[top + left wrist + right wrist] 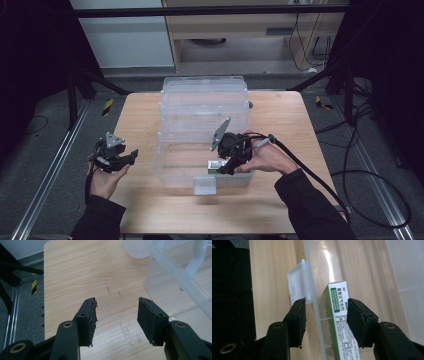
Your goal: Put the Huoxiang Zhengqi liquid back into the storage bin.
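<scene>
Pale wood of the table (150,200) is seen under both claws. Between the parted, unpressing jaws of the right claw (325,312) the box (338,322) is framed, its long axis along them, inside the clear bin (170,175). The left claw (116,315) is held open, empty, well apart.

White-and-green carton (339,315), printed text on its face, lies inside the clear bin (172,165) by the near wall, long side along that wall. Bin open, on the worktop (280,200), white latch (205,185) at its front.
</scene>
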`<state>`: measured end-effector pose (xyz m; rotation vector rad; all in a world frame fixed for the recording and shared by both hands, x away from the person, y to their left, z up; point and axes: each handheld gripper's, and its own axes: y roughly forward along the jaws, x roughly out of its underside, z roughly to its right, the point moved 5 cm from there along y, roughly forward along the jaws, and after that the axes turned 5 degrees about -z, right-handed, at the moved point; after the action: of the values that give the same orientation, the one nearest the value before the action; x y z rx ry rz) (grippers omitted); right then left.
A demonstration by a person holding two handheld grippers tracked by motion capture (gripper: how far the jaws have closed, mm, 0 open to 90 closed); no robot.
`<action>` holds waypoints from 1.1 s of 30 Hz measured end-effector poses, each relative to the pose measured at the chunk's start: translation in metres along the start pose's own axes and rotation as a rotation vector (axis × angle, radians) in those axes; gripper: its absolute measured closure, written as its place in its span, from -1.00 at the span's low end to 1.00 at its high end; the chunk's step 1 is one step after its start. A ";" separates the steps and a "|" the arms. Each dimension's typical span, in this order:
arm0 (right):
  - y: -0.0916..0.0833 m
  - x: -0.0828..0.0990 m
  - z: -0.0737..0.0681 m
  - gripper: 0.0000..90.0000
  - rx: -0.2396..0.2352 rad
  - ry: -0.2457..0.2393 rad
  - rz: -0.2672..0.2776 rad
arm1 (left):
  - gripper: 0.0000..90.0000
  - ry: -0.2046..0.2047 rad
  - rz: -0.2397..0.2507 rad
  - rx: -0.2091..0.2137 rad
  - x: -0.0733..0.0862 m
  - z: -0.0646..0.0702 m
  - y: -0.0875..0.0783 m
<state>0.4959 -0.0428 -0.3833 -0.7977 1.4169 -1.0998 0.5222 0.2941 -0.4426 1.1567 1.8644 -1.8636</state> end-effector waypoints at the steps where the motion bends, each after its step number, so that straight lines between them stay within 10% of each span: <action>1: 0.002 0.000 -0.001 0.09 0.002 -0.006 -0.006 | 0.07 0.000 0.001 0.000 0.000 0.000 0.000; 33: 0.052 0.002 -0.018 0.27 -0.057 -0.033 -0.064 | 0.08 0.003 0.001 -0.002 0.000 0.000 0.000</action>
<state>0.4843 -0.0235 -0.4334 -0.9037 1.4087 -1.0943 0.5220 0.2936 -0.4422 1.1605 1.8662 -1.8597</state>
